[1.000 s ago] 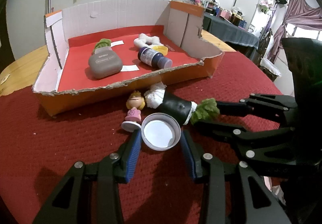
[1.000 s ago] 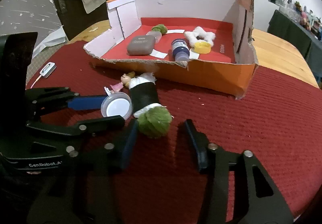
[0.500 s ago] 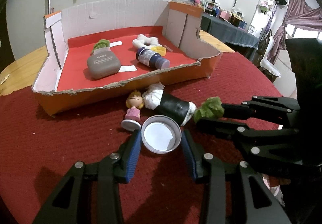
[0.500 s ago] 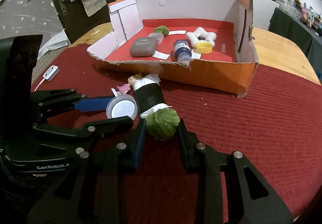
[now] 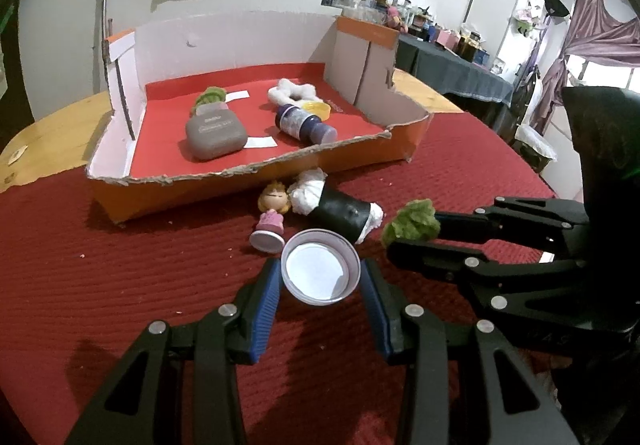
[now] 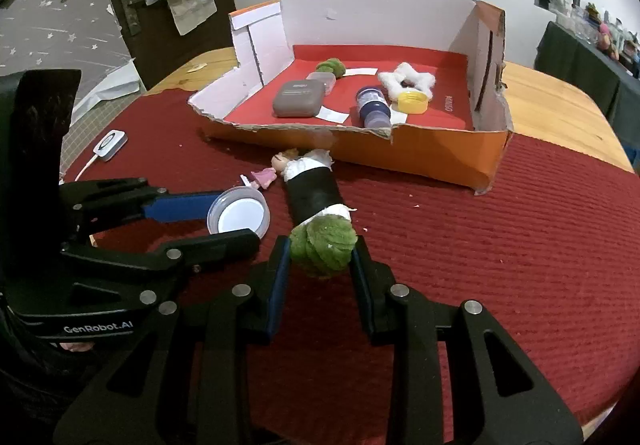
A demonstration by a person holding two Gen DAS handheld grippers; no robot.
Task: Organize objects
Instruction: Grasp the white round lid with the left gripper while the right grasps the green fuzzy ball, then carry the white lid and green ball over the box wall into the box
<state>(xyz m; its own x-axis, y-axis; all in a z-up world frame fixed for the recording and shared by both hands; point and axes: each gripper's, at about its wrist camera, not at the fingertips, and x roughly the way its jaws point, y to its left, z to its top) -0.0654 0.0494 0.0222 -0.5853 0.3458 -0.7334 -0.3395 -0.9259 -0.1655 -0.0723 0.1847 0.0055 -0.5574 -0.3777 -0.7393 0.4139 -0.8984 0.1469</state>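
Left gripper: jaws pinch the rim of a round white lid, one pad on each side. Right gripper: jaws clamp a green fuzzy ball beside a black roll lying on the red cloth. Beyond lie a small doll and, further out, the cardboard tray.

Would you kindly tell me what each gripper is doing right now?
Left gripper: closed on the white lid.
Right gripper: closed on the green pom-pom.
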